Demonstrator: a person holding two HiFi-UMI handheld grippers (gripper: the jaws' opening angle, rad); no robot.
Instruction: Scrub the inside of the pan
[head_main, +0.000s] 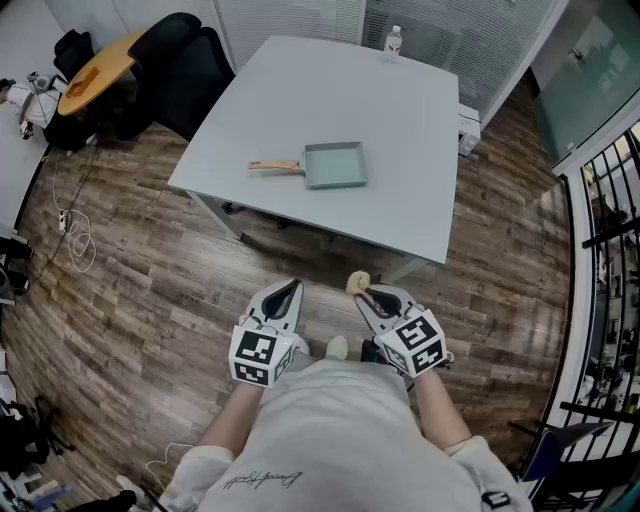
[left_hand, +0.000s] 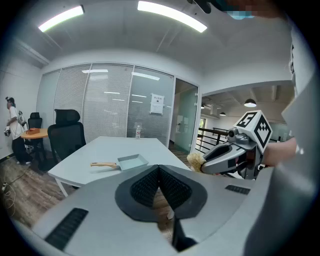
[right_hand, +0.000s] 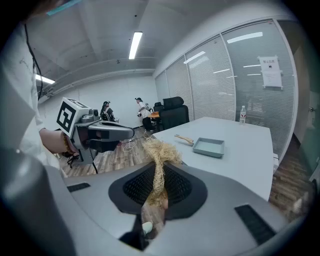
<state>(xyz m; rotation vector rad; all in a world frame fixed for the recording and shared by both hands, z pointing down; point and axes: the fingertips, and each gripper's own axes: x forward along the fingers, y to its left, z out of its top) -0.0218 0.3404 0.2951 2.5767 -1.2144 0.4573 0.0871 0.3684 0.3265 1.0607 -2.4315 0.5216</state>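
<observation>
A wood-plank floor (head_main: 140, 290) spreads beneath the left claw (head_main: 290, 286). Ahead of it stands a pale grey desk (head_main: 330, 90), with blind-covered glass walls (left_hand: 107, 100) beyond. Far to its left, black office chairs (head_main: 195, 70) crowd a round orange table (head_main: 95, 70). A black railing (head_main: 610, 240) stands well to its right. Overhead glow strip lights (left_hand: 170, 15).

Pans: one pan (head_main: 335, 165), square, with a wooden handle.
Scrubbers: one scrubber (head_main: 357, 283), a fibrous tuft.
Bottles: one bottle (head_main: 394, 40).
Grippers: two, the left gripper (head_main: 288, 290) and the right gripper (head_main: 364, 296).
Surfaces: two, a grey surface (head_main: 300, 90) and a round orange table (head_main: 95, 72).
Chairs: at least two black chairs (head_main: 190, 70) (head_main: 72, 48).
People far off: two people (right_hand: 106, 111) (right_hand: 140, 107).
</observation>
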